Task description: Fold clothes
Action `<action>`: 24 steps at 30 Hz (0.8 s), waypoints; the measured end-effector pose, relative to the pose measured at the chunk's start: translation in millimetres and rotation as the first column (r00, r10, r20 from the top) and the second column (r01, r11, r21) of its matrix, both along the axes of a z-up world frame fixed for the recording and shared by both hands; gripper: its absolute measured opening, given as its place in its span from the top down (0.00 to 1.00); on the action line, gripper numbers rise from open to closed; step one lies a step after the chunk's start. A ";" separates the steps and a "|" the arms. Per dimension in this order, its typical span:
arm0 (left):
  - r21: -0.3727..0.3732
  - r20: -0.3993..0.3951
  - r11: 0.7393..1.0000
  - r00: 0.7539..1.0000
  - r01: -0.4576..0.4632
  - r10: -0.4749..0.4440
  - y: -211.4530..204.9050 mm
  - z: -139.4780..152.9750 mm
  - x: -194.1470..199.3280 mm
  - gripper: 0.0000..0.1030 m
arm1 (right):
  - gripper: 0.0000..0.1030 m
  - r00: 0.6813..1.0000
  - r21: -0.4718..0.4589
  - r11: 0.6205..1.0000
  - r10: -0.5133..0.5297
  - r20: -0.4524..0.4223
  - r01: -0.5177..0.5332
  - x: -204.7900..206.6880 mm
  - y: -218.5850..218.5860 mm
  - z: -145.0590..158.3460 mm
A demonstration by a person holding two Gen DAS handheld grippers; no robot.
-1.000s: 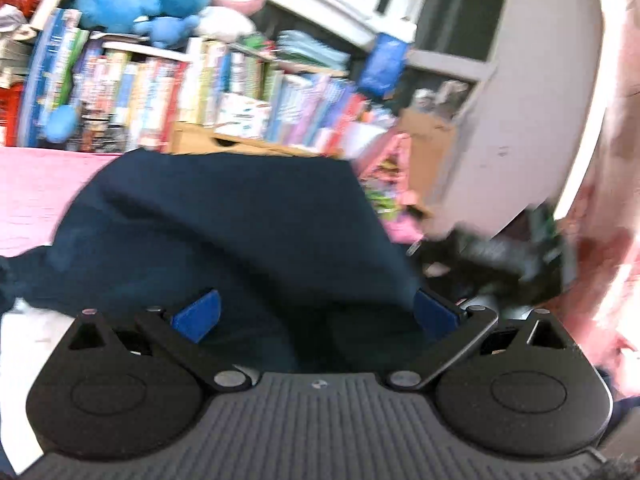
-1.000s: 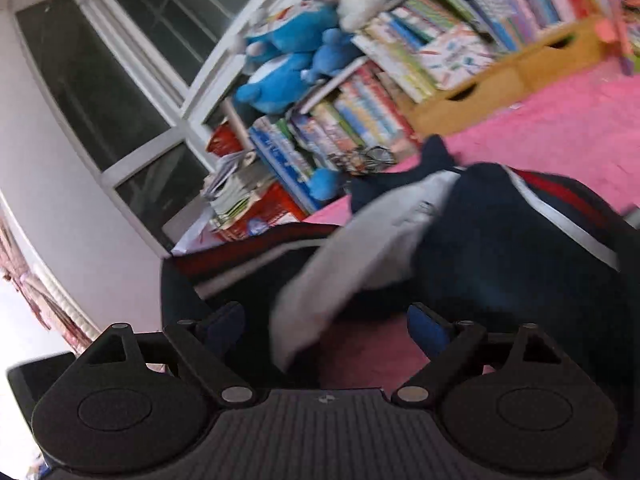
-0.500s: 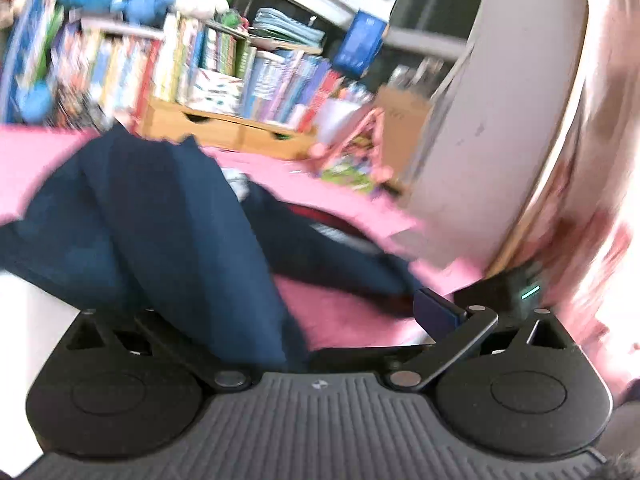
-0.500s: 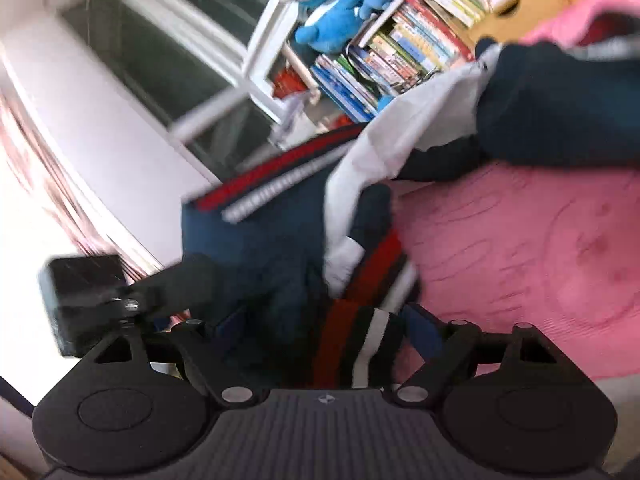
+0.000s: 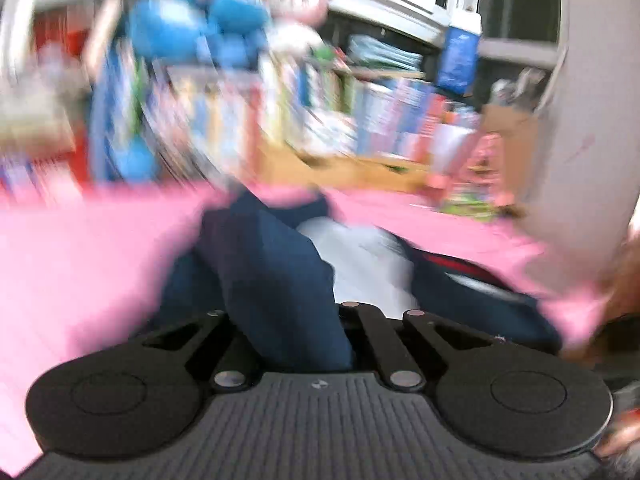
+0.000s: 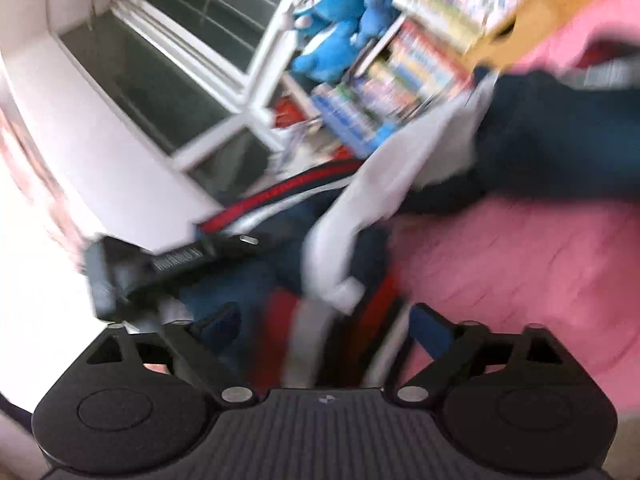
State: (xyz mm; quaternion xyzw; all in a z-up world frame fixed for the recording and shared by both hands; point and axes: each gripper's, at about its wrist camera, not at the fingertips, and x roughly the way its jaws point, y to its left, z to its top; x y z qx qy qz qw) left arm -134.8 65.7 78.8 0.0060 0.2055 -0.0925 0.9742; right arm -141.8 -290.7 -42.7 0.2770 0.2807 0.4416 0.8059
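Our left gripper [image 5: 296,336] has its jaws drawn together, and a band of navy fabric runs up from between the two linkage arms, so we have it clamped on the navy jacket [image 5: 276,264]. The pads themselves are hidden under the cloth. From that pinch the jacket stretches away over the pink bedspread [image 5: 80,248], where a pale grey lining [image 5: 356,256] shows at its middle and a red stripe edges the fold on the right. The whole left wrist view is smeared with blur.

Our right gripper [image 6: 324,320] has its jaws opening, spread wide, with the blue pad of one finger [image 6: 430,330] clear on the right side. A red, white and navy striped cuff or hem [image 6: 340,332] of the jacket lies between the jaws; we cannot tell whether the pads touch it. Beyond it the grey lining twists upward and the navy bulk of the garment lies across the pink bedspread toward the upper right. To the left, in the right wrist view, we see the left gripper's black body gripping the jacket near its red and white trim.

Farther off, a row of books [image 6: 420,64] stands along the bed's far edge, with blue plush toys [image 6: 332,52] on top and a window [image 6: 192,40] behind them.
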 end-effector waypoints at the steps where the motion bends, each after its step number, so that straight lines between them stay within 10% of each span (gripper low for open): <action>1: 0.094 0.044 0.994 0.998 -0.058 0.054 12.7 15.3 10.3 0.97 | 0.06 0.999 -0.060 0.997 -0.043 0.028 0.045 1.3 0.1 5.9; 5: 0.325 0.174 0.843 0.903 -0.428 0.392 101.3 78.0 92.3 0.95 | 0.05 0.979 -0.214 0.957 -0.180 0.096 0.197 7.5 -6.4 22.7; 7: 0.268 0.026 0.772 0.806 -0.576 0.592 172.5 99.2 146.1 0.95 | 0.05 0.971 -0.246 0.941 -0.212 0.108 0.233 10.4 -12.2 25.7; 10: 0.127 -0.221 0.758 0.726 -0.640 0.651 235.2 84.8 179.0 0.89 | 0.05 0.958 -0.294 0.913 -0.252 0.134 0.281 8.5 -21.5 26.3; 16: 0.325 -0.328 0.803 0.736 -0.501 0.592 203.8 -17.5 178.7 0.23 | 0.05 0.929 -0.404 0.840 -0.285 0.236 0.361 -3.9 -16.0 33.2; 24: 0.495 -0.268 0.793 0.805 -0.356 0.529 160.1 -72.2 158.3 0.00 | 0.00 0.803 -0.492 0.636 -0.439 0.404 0.595 -26.6 -31.4 41.8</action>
